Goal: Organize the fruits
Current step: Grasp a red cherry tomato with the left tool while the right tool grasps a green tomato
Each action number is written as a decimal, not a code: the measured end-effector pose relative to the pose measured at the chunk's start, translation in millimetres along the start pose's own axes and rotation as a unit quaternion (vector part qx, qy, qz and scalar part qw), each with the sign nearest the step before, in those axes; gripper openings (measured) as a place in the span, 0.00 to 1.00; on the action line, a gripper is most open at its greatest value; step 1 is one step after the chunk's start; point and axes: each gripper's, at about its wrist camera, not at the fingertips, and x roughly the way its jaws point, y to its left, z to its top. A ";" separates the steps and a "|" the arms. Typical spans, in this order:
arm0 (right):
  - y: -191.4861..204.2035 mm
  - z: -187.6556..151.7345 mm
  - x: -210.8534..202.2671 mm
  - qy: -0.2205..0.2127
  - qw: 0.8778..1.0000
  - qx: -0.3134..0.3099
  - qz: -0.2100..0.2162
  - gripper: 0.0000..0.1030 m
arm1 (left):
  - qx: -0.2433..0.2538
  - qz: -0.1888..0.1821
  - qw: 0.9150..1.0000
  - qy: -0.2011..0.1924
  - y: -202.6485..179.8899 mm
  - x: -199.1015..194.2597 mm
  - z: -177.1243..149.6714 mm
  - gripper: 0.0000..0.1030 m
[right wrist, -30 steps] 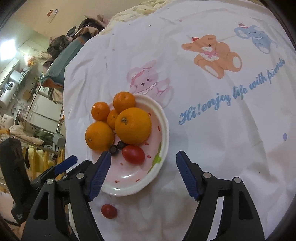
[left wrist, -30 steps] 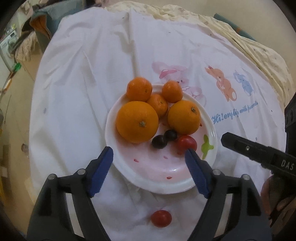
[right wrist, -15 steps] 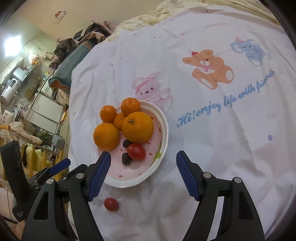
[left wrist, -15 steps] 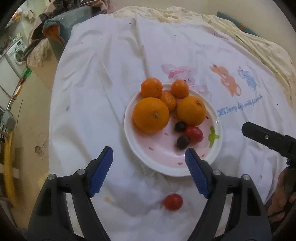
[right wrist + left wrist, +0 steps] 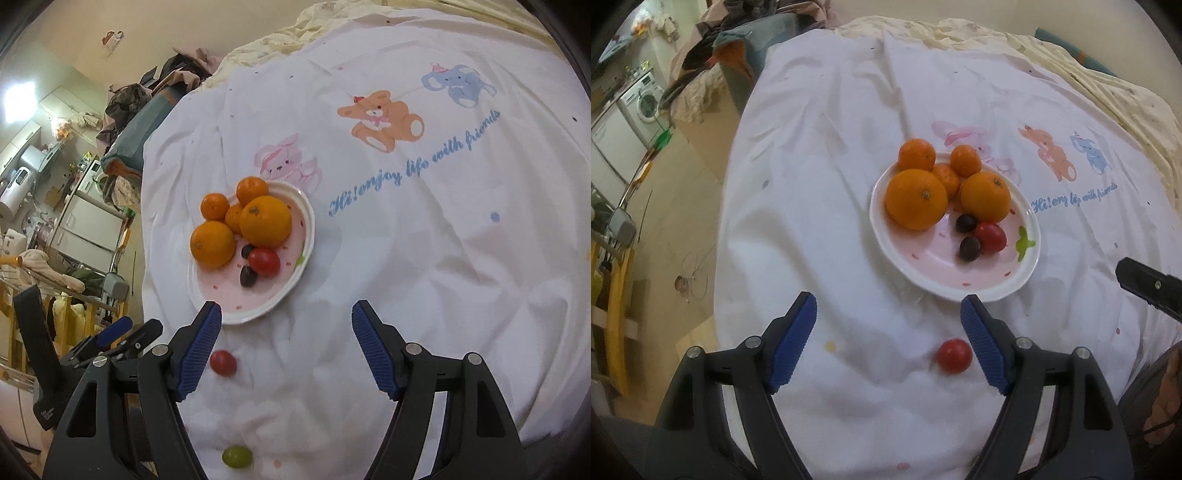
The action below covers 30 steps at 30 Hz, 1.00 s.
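Observation:
A white and pink plate (image 5: 923, 273) (image 5: 273, 299) lies on the white cloth and holds several oranges (image 5: 916, 199) (image 5: 265, 220), two dark grapes (image 5: 969, 248) (image 5: 248, 276) and a red tomato (image 5: 990, 237) (image 5: 263, 261). A second red tomato (image 5: 954, 356) (image 5: 223, 363) lies loose on the cloth in front of the plate. A green grape (image 5: 237, 456) sits nearer still. My left gripper (image 5: 888, 345) hovers open over the cloth, the loose tomato just inside its right finger. My right gripper (image 5: 284, 345) hovers open too, with nothing between its fingers; the loose tomato lies just inside its left finger.
The white cloth (image 5: 443, 240) with cartoon animals and blue writing covers the surface, whose edge drops away at the left. Beyond the edge are the floor, a washing machine (image 5: 642, 105) and cluttered furniture. The other gripper's finger (image 5: 1145, 286) shows at the right.
Both grippers have drawn back and up from the plate, so it looks smaller and farther. The loose tomato and the green grape have come into fuller view. One dark grape has rolled on the plate.

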 end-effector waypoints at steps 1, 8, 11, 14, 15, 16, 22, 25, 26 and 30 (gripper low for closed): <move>-0.1 -3.6 -0.5 0.003 1.000 0.002 -0.002 0.74 | 0.000 0.000 1.000 0.001 1.0 -0.3 -3.2 0.75; -17.3 -17.9 4.2 0.022 0.997 0.039 -0.055 0.74 | 0.024 -0.001 0.999 0.033 -6.4 17.4 -23.9 0.75; -20.7 -17.6 8.9 0.028 0.997 0.044 -0.064 0.74 | 0.019 -0.019 0.998 0.052 -11.8 27.1 -29.8 0.75; -22.7 -18.7 11.8 0.034 0.996 0.051 -0.062 0.74 | 0.018 -0.035 0.996 0.079 -20.5 41.7 -35.0 0.75; -23.4 -18.6 12.7 0.036 0.996 0.051 -0.062 0.74 | 0.018 -0.032 0.996 0.083 -22.7 44.3 -37.0 0.75; -24.2 -18.4 13.4 0.036 0.996 0.053 -0.064 0.74 | 0.019 -0.031 0.995 0.088 -25.0 47.2 -38.6 0.75; -28.4 -17.7 13.4 0.036 0.995 0.066 -0.062 0.74 | 0.025 -0.033 0.994 0.105 -36.2 56.7 -41.1 0.53; -29.4 -17.2 14.1 0.038 0.995 0.068 -0.063 0.74 | 0.023 -0.059 0.991 0.121 -38.4 60.5 -43.0 0.34; -30.3 -17.0 14.4 0.039 0.995 0.070 -0.064 0.74 | 0.025 -0.074 0.989 0.125 -39.1 60.0 -44.0 0.24; -28.8 -17.7 15.7 0.043 0.995 0.065 -0.064 0.74 | 0.031 -0.072 0.989 0.124 -38.1 53.6 -45.5 0.24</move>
